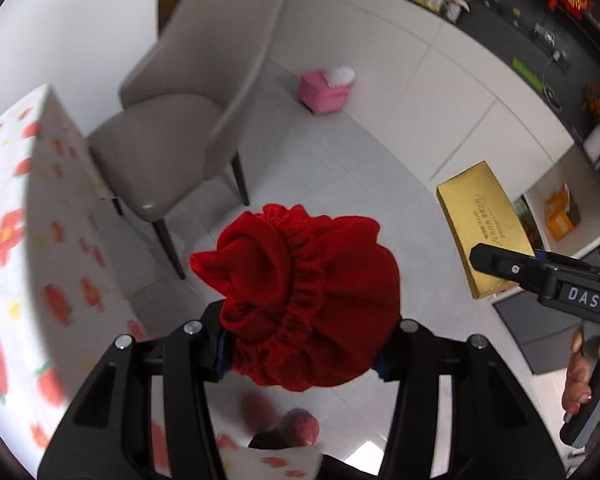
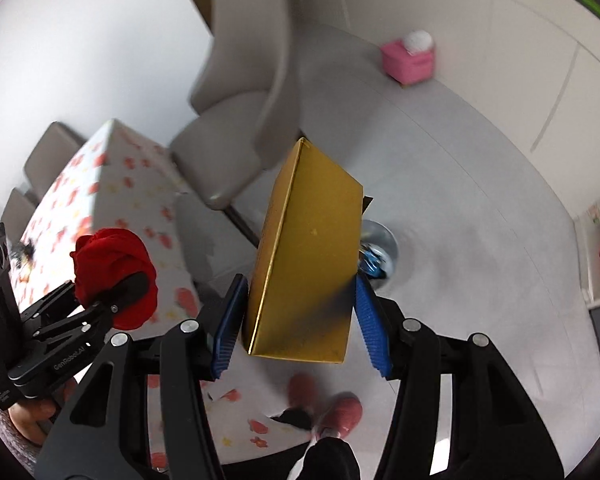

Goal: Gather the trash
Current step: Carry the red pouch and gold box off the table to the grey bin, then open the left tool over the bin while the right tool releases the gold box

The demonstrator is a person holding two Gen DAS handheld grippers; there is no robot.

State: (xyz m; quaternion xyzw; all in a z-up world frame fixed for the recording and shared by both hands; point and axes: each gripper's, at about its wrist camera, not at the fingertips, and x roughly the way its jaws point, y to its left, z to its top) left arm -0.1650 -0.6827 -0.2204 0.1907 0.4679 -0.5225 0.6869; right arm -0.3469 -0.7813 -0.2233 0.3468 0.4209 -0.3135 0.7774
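Observation:
A crumpled red cloth pouch [image 1: 300, 280] with an elastic rim sits between the fingers of my left gripper [image 1: 302, 344], which is shut on it above the floor. My right gripper [image 2: 300, 320] is shut on a gold cardboard box [image 2: 312, 248], its blue pads [image 2: 370, 324] pressing both sides. In the left wrist view the gold box [image 1: 480, 224] and the right gripper [image 1: 496, 276] hang at the right. In the right wrist view the left gripper [image 2: 116, 300] with the red pouch [image 2: 112, 264] is at lower left. A round silver bin [image 2: 382, 248] stands on the floor, partly hidden behind the box.
A grey chair [image 1: 172, 140] stands beside a table with a flowered cloth [image 1: 16, 240]. A pink box with a white top [image 1: 326, 88] sits on the pale tiled floor by the white cabinets. A dark mat [image 1: 540, 332] lies at the right. The person's pink shoes [image 2: 332, 404] are below.

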